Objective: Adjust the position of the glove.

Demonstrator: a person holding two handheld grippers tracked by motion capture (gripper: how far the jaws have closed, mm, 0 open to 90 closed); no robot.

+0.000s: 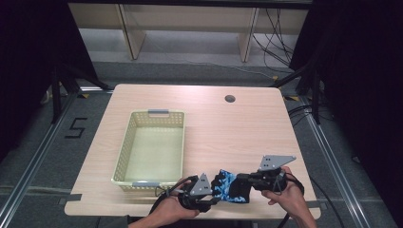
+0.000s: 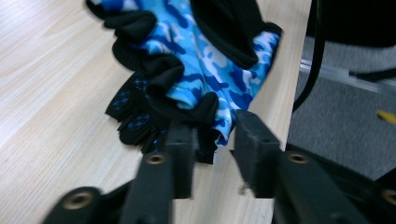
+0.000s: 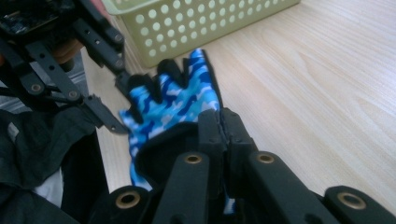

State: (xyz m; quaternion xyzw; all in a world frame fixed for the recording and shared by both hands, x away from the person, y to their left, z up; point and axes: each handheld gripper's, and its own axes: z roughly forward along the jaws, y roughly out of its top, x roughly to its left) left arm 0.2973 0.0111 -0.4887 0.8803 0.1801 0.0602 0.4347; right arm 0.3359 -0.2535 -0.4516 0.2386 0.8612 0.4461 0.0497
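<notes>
Right gripper view has the right gripper [image 3: 219,126] pinched tight on the black cuff edge of the blue camouflage glove [image 3: 173,100]. At the glove's finger end, the left gripper [image 2: 212,140] stands partly open, its jaws spread on either side of a fingertip. Beyond the glove on the wooden table [image 1: 237,128] sits the yellow basket [image 1: 124,147], just beside it.

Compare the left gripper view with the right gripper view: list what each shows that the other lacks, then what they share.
Left gripper view alone: the dotted black palm side of the glove, the table's edge, and grey floor beyond it.
Right gripper view alone: the yellow perforated basket, and the right gripper closed on the glove's black cuff.
Both: the blue camouflage fingerless glove on the wooden table, and the left gripper, jaws apart at the finger end.
</notes>
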